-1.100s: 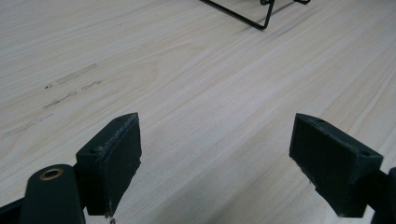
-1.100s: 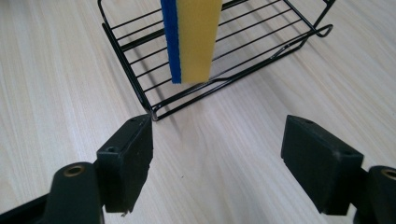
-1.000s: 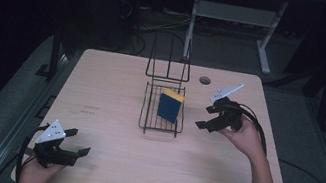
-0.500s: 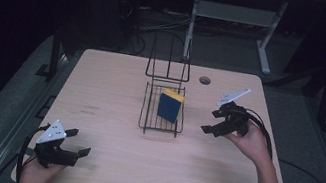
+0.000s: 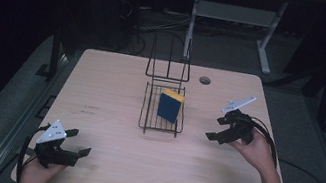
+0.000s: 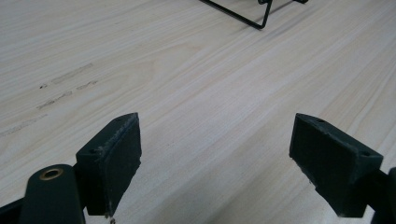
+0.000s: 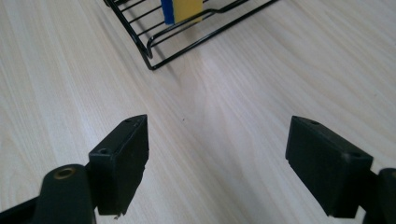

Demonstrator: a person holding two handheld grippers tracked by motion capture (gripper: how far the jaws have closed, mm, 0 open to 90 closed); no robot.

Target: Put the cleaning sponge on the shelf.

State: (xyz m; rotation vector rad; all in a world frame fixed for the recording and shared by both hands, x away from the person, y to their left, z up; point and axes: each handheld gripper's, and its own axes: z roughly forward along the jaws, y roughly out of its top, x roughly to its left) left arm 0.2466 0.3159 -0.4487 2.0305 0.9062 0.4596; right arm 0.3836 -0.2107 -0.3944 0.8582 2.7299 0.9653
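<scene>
A blue and yellow sponge point(image 5: 170, 105) stands on edge inside a black wire rack point(image 5: 160, 130) at the middle of the wooden table. My right gripper point(image 5: 214, 133) hovers to the right of the rack, pointing at it. Its jaws have just been opening and hold nothing; in the right gripper view point(image 7: 217, 158) they stand wide over bare wood, with the rack's corner point(image 7: 154, 51) and the sponge point(image 7: 182, 9) farther off. Low at the near left corner, my left gripper point(image 5: 78, 142) is open and empty, its jaws point(image 6: 219, 158) wide apart over the tabletop.
The rack's tall wire back point(image 5: 169, 64) rises at its far end. A round cable hole point(image 5: 205, 80) sits near the far right of the table point(image 5: 116, 88). Faint marks point(image 5: 91, 109) lie on the wood left of the rack. Dark floor and a desk frame lie beyond.
My right gripper has drawn away from the rack, to the right and toward the near edge, a little lower. The left gripper has stayed in place.
</scene>
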